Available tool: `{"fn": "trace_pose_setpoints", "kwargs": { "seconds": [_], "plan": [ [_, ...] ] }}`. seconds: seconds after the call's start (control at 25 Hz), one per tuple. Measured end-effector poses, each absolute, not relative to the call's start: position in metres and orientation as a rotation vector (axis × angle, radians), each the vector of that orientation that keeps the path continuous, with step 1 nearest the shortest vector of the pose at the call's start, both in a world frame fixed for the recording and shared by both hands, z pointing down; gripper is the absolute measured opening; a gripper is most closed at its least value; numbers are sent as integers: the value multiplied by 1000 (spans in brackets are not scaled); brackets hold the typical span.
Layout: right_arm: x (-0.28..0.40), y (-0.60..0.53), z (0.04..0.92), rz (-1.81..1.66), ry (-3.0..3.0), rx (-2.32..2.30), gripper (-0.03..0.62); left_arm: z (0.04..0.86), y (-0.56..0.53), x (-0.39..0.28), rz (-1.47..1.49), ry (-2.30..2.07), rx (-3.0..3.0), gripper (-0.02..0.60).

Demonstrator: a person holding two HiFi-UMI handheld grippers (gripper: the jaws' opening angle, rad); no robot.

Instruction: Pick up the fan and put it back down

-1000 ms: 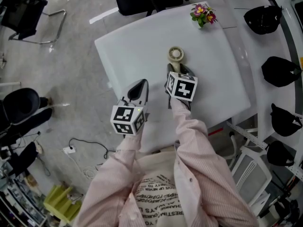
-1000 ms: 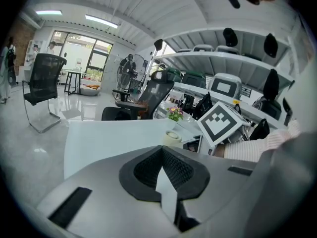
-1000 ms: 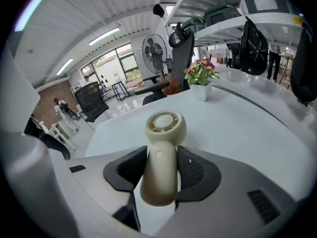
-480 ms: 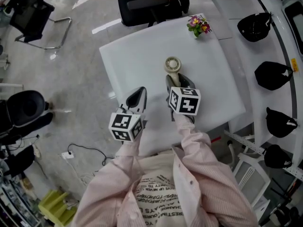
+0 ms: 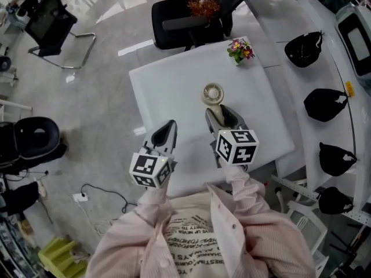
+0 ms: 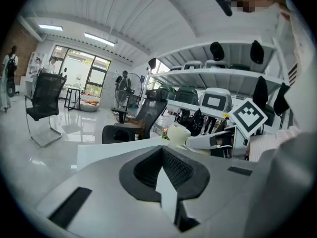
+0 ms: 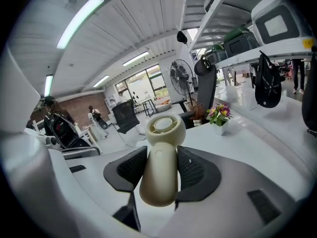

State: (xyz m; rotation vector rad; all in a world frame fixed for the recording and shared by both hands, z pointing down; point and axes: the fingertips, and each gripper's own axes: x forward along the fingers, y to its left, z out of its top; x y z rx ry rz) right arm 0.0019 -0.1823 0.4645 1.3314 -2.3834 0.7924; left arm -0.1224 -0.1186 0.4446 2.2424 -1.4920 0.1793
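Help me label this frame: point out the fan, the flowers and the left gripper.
fan [image 7: 159, 170], right gripper view, on its handle.
flowers [image 5: 240, 48], head view, on the blooms.
left gripper [image 5: 169, 125], head view, at its closed tips.

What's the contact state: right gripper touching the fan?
Touching. Right gripper view: the right gripper clamps the fan by its handle, jaws pressed on both sides.

My fan [image 7: 161, 157] is cream, table [image 5: 168, 86] white, chair [image 5: 179, 22] black, flowers [image 5: 239, 49] pink and purple; sleeves [image 5: 252, 204] pink pinstripe, marker cubes [image 5: 236, 146] black-and-white squares.
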Motion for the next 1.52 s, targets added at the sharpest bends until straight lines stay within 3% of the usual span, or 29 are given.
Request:
{"fn": "trace_pose_setpoints", "kwargs": {
  "seconds": [0.8,1.52],
  "plan": [
    [30,-158,337,657,-2658,1302,184,388,-87,-139,108,-1649,2258,2],
    [36,-176,373,727,-2620,1290,183,407,-104,-135,131,-1641,2214,2]
  ]
}}
